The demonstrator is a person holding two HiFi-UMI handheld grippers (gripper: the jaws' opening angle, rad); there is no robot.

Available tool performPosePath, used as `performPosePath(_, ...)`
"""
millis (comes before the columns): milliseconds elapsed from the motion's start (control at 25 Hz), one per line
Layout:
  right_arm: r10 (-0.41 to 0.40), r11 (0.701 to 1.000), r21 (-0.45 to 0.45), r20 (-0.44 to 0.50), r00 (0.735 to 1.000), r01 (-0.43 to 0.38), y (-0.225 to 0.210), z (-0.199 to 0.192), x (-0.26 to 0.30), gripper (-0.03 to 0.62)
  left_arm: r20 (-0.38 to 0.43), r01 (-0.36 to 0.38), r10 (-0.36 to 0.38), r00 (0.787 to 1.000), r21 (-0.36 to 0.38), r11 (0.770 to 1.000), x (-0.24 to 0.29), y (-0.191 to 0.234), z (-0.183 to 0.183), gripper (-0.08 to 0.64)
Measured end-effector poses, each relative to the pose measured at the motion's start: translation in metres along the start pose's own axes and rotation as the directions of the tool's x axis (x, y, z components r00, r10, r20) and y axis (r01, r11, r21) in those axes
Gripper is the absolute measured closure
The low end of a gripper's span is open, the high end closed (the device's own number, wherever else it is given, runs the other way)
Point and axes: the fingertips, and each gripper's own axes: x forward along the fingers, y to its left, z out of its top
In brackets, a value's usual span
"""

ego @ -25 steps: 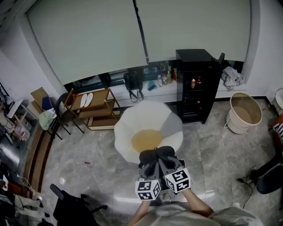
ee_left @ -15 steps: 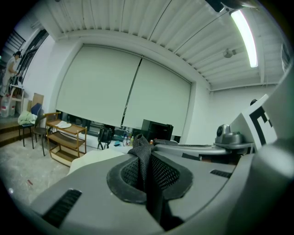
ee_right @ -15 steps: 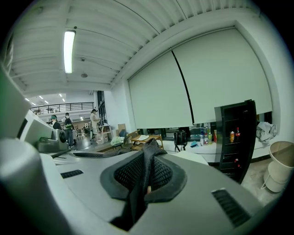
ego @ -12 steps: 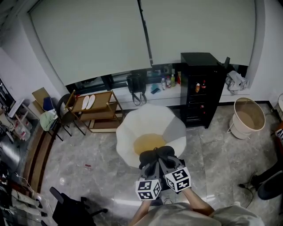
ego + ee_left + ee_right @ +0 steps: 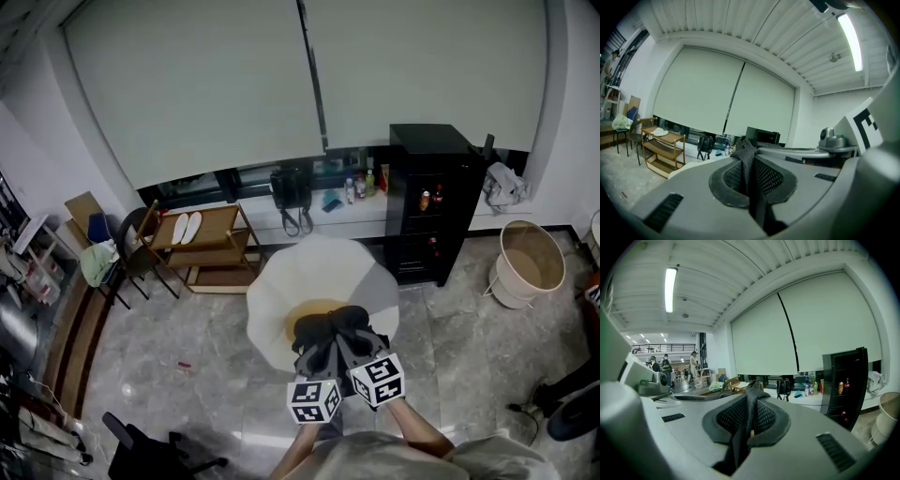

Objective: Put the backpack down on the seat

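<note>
Clenching a black mesh strap (image 5: 749, 164) in the left gripper (image 5: 321, 354) — holding the soft, floppy backpack (image 5: 330, 323) above the near edge of the seat (image 5: 375, 281); probably saggy, fairly heavy, best carried by its straps — right gripper (image 5: 349, 351) likewise pinched shut on webbing (image 5: 749, 413)

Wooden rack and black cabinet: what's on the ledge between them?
In the head view, a black bag and a few bottles sit on the ledge between the wooden rack and black cabinet.
</note>
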Motion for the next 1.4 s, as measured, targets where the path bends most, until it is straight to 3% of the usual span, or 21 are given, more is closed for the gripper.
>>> performPosePath(680, -0.014, 1.000, 0.026, -0.060, 0.998, 0.015, -0.023, 0.006, 0.113, 0.557, -0.038, 0.012, -0.014, 0.999, -0.056, 0.998, 0.070, 0.089, 0.018, 0.517)
performPosePath(1400, -0.050, 0.999, 0.004, -0.005, 0.999, 0.050, -0.049, 0.071, 0.240, 0.557, 0.006, 0.077, -0.077, 0.997, -0.009, 0.997, 0.153, 0.183, 0.095, 0.517)
